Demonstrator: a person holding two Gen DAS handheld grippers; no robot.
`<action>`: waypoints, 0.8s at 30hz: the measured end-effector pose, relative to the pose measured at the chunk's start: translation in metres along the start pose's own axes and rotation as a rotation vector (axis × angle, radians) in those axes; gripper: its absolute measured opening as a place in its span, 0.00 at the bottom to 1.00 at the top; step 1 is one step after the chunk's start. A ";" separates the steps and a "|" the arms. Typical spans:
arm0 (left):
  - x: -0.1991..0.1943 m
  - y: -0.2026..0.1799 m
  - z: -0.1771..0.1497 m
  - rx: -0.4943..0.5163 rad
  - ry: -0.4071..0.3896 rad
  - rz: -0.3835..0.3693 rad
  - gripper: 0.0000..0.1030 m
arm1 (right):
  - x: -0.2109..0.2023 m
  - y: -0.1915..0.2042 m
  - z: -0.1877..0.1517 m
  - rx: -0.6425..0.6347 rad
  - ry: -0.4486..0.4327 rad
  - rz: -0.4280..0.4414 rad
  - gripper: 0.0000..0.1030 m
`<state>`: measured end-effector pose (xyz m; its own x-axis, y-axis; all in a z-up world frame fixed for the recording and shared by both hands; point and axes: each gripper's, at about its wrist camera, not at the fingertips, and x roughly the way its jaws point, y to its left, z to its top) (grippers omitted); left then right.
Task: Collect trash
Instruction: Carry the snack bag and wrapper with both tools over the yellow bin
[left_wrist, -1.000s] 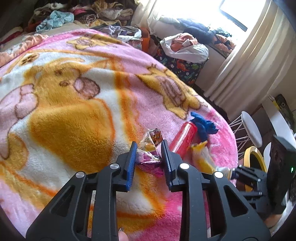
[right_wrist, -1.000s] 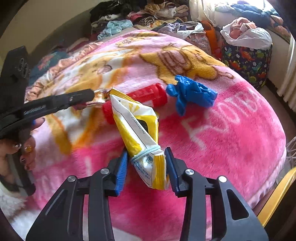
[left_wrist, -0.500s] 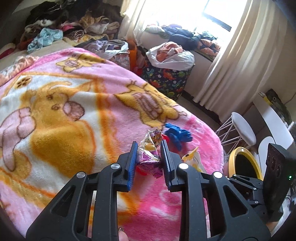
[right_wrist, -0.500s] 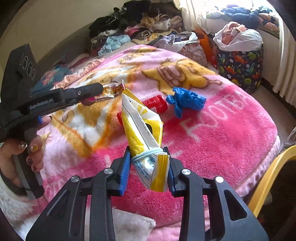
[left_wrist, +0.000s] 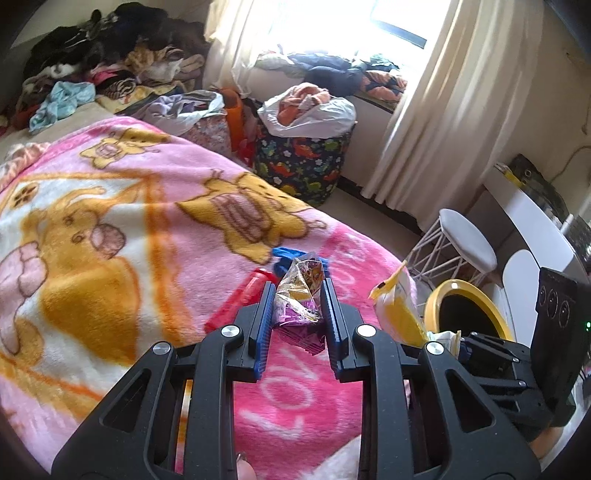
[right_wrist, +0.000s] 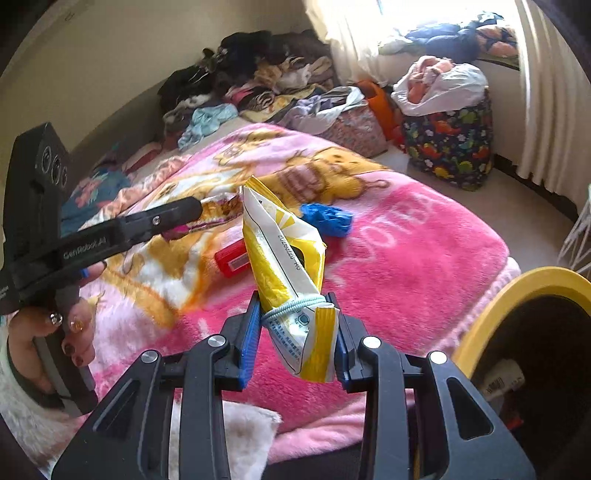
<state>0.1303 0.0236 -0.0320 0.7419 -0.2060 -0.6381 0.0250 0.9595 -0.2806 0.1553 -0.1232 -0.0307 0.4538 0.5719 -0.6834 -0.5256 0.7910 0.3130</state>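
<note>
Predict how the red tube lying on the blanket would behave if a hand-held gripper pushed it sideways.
The red tube looks cylindrical, so it might roll, though the plush blanket would probably stop it quickly. It appears rigid, likely keeping its shape. Its weight cannot be judged.

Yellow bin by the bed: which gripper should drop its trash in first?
Right. The right gripper, shut on the yellow packet, has the yellow bin right beside it. The left gripper, holding the crinkly wrapper, sits farther over the blanket.
</note>
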 end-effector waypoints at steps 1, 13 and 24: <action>0.001 -0.005 0.000 0.009 0.002 -0.006 0.18 | -0.005 -0.004 -0.001 0.011 -0.007 -0.004 0.31; 0.006 -0.056 -0.006 0.097 0.015 -0.062 0.18 | -0.046 -0.040 -0.013 0.111 -0.086 -0.054 0.31; 0.008 -0.091 -0.013 0.160 0.025 -0.106 0.18 | -0.076 -0.068 -0.028 0.193 -0.142 -0.103 0.31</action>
<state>0.1251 -0.0678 -0.0211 0.7124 -0.3105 -0.6294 0.2096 0.9500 -0.2314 0.1365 -0.2260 -0.0186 0.6017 0.4998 -0.6230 -0.3301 0.8659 0.3758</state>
